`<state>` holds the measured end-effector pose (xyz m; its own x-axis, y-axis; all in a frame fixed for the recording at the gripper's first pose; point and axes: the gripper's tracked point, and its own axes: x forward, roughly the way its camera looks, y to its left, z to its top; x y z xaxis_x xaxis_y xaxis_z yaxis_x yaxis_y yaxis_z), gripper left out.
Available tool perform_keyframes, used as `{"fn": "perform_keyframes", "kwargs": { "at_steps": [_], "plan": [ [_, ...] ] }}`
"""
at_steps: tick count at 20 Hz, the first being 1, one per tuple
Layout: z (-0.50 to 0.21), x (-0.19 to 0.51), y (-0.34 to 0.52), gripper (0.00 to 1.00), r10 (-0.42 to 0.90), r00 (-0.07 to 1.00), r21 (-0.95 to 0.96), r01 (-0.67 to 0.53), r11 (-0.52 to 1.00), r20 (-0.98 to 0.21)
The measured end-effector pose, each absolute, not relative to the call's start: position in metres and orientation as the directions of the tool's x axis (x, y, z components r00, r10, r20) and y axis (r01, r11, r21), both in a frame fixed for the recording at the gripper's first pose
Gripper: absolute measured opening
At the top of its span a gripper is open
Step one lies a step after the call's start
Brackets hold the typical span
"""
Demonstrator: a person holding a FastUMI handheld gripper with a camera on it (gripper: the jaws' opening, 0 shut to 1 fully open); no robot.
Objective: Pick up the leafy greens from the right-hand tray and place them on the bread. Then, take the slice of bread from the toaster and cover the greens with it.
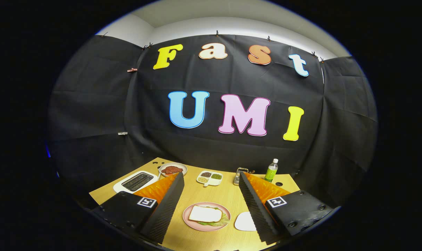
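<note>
Gripper view: we see the gripper [211, 195] spread wide, holding nothing. Between its fingers, on the wooden table [228, 191], a pink round plate [191, 219] carries the white bread slice [204, 213] covering the leafy greens [222, 220]. The white toaster [135, 181] stands beyond the left finger.

- Gripper [211, 205]: one, fingers spread apart, holding nothing.
- Toaster [135, 181]: one.
- Plates: two, pink plate [193, 223] and meat plate [181, 167].
- Bread slice [204, 213]: one.
- Bottle [271, 170]: one.
- Divided dish [209, 178]: one.
</note>
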<state>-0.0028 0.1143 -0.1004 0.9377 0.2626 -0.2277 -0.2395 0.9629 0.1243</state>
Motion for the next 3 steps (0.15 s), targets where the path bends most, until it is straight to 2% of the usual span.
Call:
{"fn": "perform_keyframes", "kwargs": {
  "at_steps": [3],
  "plan": [
    [-0.1002, -0.0031, 0.1144, 0.98, 0.264, 0.938, 0.122, -0.242, 0.963, -0.226]
  ]
}}
